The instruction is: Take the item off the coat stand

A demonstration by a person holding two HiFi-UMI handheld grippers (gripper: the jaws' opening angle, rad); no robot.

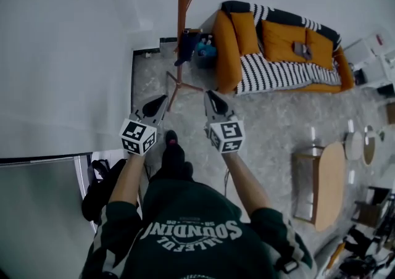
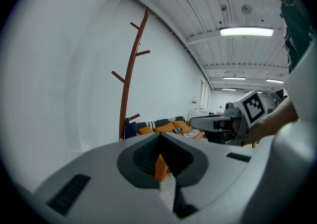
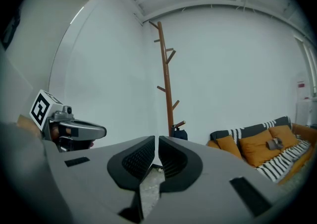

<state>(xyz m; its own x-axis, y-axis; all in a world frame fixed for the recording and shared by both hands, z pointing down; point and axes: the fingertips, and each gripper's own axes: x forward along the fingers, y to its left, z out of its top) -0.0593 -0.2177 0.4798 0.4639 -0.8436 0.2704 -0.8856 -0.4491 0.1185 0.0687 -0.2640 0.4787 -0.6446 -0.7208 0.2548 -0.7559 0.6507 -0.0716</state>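
Note:
A tall brown wooden coat stand [image 1: 182,24] rises by the white wall, ahead of me. A dark blue item [image 1: 185,46] hangs from one of its low pegs. The stand [image 2: 130,79] and the item [image 2: 130,130] also show in the left gripper view, and both the stand [image 3: 166,84] and the item [image 3: 179,134] show in the right gripper view. My left gripper [image 1: 154,106] and right gripper [image 1: 216,104] are held side by side, pointing towards the stand and well short of it. Both the left gripper [image 2: 161,136] and the right gripper [image 3: 156,139] are shut with nothing between the jaws.
An orange sofa [image 1: 278,49] with a striped blanket stands right of the stand, with a blue object [image 1: 207,49] between them. A wooden table [image 1: 330,182] is at the right. A black bag [image 1: 99,188] lies by my left side. The white wall [image 1: 62,55] runs along the left.

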